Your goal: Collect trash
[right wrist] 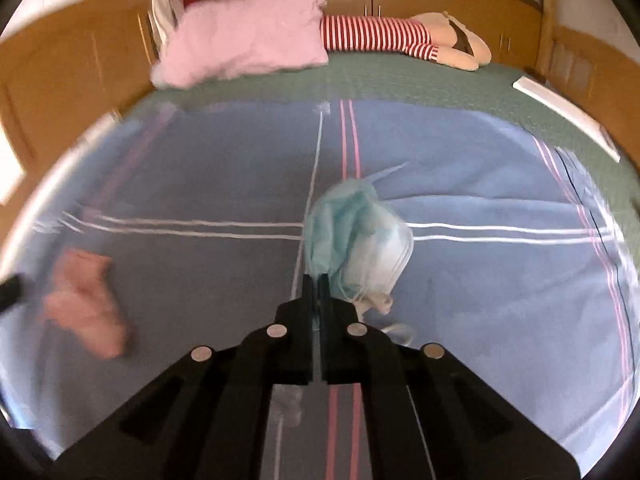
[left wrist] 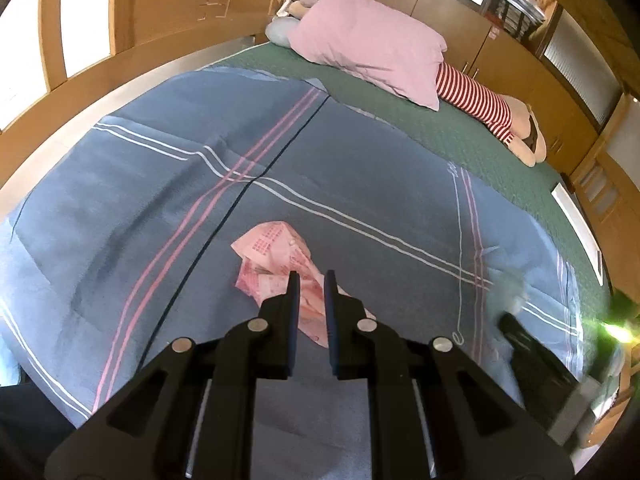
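Observation:
A crumpled pink printed wrapper (left wrist: 280,268) lies on the blue striped blanket (left wrist: 140,184) in the left wrist view. My left gripper (left wrist: 311,280) is open, its fingers on either side of the wrapper's near end. In the right wrist view my right gripper (right wrist: 317,280) is shut on a crumpled blue and white face mask (right wrist: 356,240), held above the blanket (right wrist: 500,280). The pink wrapper (right wrist: 86,304) shows blurred at the left of that view. The right gripper appears as a blurred dark shape (left wrist: 532,352) at the right of the left wrist view.
A pink pillow (left wrist: 368,44) and a doll in red-and-white stripes (left wrist: 480,104) lie at the head of the bed on a green cover (left wrist: 460,136). Wooden cabinets (left wrist: 520,72) surround the bed. A white flat object (right wrist: 560,108) lies at the bed's right edge.

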A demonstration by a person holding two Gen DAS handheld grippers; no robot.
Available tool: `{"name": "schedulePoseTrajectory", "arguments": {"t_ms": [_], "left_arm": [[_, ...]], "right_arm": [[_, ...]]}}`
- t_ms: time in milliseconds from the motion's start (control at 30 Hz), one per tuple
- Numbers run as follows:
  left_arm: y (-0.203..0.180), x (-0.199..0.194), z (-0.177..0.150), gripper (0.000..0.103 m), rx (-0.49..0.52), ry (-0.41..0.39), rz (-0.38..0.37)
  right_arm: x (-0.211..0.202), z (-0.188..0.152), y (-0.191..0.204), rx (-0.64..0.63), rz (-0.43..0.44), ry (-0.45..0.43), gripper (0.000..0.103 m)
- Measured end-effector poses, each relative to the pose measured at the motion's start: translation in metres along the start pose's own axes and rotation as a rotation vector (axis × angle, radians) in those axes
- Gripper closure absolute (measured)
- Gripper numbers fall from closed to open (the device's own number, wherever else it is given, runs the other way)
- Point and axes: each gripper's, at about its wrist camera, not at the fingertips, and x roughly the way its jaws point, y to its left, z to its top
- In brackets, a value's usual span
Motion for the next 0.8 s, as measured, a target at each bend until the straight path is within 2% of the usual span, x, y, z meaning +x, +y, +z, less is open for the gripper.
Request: {"name": "schedulePoseTrajectory", "arguments": {"t_ms": [167, 233, 333, 433, 533, 667, 800], "left_arm": [[-0.006, -0.018, -0.003, 0.097, 0.047, -0.038, -0.053], [-0.008, -0.033, -0.008, 0.097, 0.054, -0.035, -0.085], [-0.016, -0.071, -0.021, 0.097, 0.088, -0.037, -0.133], [-0.031, -0.119, -0.034, 0.097, 0.178, -0.095, -0.155], [-0.045, -0.165, -0.046, 0.097, 0.263, -0.155, -0.169], [-0.054, -0.212, -0.062, 0.097, 0.342, -0.162, -0.235], [-0.058, -0.255, -0.080, 0.097, 0.404, -0.193, -0.251]], "right_arm": [[-0.099, -0.013, -0.007, 0.014, 0.118, -0.119, 0.100], [-0.130, -0.020, -0.008, 0.012, 0.133, -0.158, 0.100], [-0.180, -0.037, -0.004, -0.016, 0.114, -0.222, 0.100], [-0.214, -0.051, -0.004, -0.025, 0.083, -0.245, 0.100], [-0.249, -0.065, -0.004, -0.026, 0.089, -0.265, 0.100], [-0.292, -0.084, -0.006, -0.045, 0.102, -0.298, 0.100], [-0.331, -0.103, -0.012, -0.064, 0.085, -0.328, 0.100]]}}
